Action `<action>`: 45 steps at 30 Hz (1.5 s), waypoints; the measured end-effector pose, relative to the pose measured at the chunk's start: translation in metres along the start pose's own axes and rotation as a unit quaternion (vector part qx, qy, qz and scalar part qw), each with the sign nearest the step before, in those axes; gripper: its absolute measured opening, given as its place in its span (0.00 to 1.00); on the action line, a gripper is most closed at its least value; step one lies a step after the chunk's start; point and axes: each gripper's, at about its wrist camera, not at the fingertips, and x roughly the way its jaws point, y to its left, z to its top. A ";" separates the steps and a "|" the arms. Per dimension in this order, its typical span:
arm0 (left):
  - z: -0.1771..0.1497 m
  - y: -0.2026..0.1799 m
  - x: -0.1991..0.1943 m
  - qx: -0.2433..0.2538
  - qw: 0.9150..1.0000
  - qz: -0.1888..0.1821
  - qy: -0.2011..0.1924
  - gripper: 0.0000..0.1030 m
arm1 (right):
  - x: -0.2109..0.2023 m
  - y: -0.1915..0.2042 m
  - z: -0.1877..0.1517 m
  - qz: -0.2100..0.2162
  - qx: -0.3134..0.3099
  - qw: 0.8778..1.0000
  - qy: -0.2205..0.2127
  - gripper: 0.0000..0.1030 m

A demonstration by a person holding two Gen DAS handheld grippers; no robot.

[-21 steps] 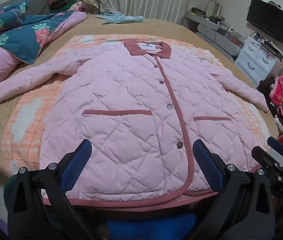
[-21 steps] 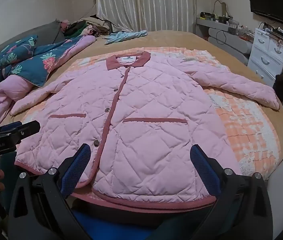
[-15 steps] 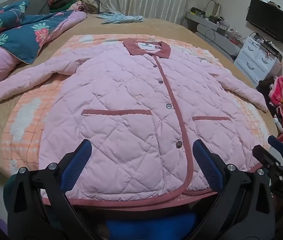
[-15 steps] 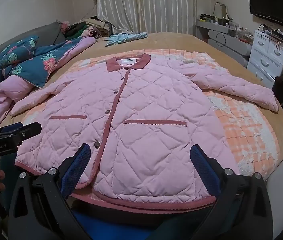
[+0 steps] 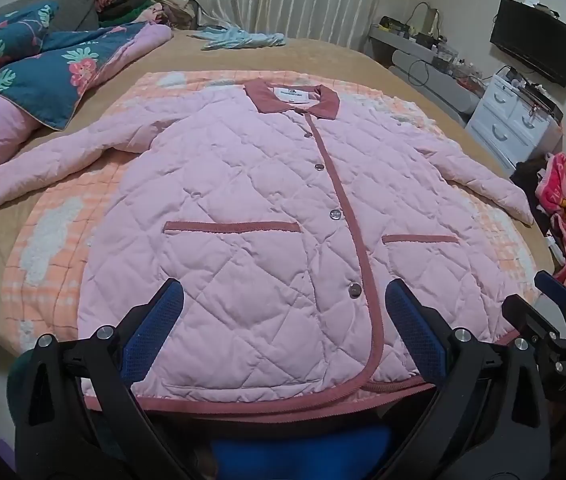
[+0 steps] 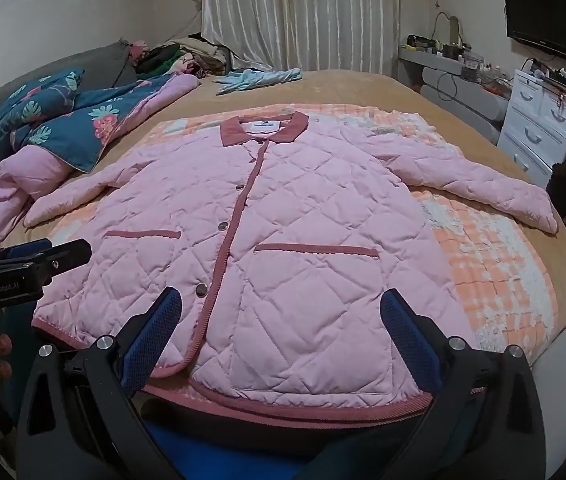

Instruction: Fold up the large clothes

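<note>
Pink quilted jacket (image 5: 251, 216) spread flat, front up and buttoned, on an orange checked blanket (image 5: 43, 240) on the bed (image 6: 363, 84). Collar (image 6: 263, 130) at the far end, hem (image 6: 303, 406) at the near edge just ahead of both grippers, long axis running straight away from them. Sleeves splayed out to either side. Left gripper (image 5: 283, 334) over the hem, near the button placket; right gripper (image 6: 281, 338) over the hem on the pocket side, nearer the right sleeve (image 6: 479, 192). Both sets of jaws wide open, holding nothing, not touching the cloth. Folding apparently not yet begun: each sleeve well apart from its gripper, so a reach forward and outward likely needed before any fold across the body.
</note>
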 end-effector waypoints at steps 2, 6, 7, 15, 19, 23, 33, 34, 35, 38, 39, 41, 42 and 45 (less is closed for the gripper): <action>0.000 -0.001 -0.001 0.000 1.000 0.000 0.000 0.92 | 0.000 0.000 0.000 -0.001 0.000 1.000 0.000 0.96; 0.003 -0.002 -0.003 0.001 1.000 -0.002 0.000 0.92 | 0.000 -0.001 0.002 0.001 -0.002 1.000 -0.001 0.96; 0.003 -0.001 -0.003 0.001 1.000 -0.002 0.000 0.92 | 0.000 -0.001 0.002 0.001 -0.001 1.000 -0.001 0.96; 0.002 -0.002 -0.003 0.001 1.000 -0.001 -0.001 0.92 | 0.002 -0.001 0.001 0.006 -0.002 1.000 0.001 0.96; 0.002 -0.002 -0.003 0.002 1.000 -0.001 -0.001 0.92 | 0.003 0.000 0.002 0.004 -0.003 1.000 0.001 0.96; 0.002 -0.002 -0.003 0.002 1.000 -0.002 -0.002 0.92 | 0.003 0.000 0.002 0.004 -0.003 1.000 0.001 0.96; 0.001 -0.003 -0.004 0.002 1.000 -0.001 -0.003 0.92 | 0.002 -0.001 0.002 0.005 -0.003 1.000 0.002 0.96; 0.006 -0.002 -0.007 0.003 1.000 -0.002 -0.003 0.92 | 0.003 0.000 0.002 0.005 -0.003 1.000 0.002 0.96; 0.006 -0.002 -0.008 0.003 1.000 -0.003 -0.003 0.92 | 0.003 0.000 0.002 0.005 -0.003 1.000 0.002 0.96; 0.006 -0.003 -0.008 0.004 1.000 -0.002 -0.003 0.92 | 0.002 0.000 0.002 0.005 -0.004 1.000 0.002 0.96; 0.006 -0.002 -0.008 0.004 1.000 -0.003 -0.003 0.92 | 0.003 0.000 0.002 0.004 -0.003 1.000 0.001 0.96; 0.006 -0.003 -0.008 0.004 1.000 -0.002 -0.003 0.92 | 0.003 0.000 0.002 0.005 -0.003 1.000 0.002 0.96; 0.006 -0.003 -0.008 0.004 1.000 -0.002 -0.003 0.92 | 0.003 0.000 0.002 0.004 -0.003 1.000 0.002 0.96; 0.006 -0.003 -0.008 0.004 1.000 -0.002 -0.003 0.92 | 0.004 0.000 0.002 0.003 -0.004 1.000 0.004 0.96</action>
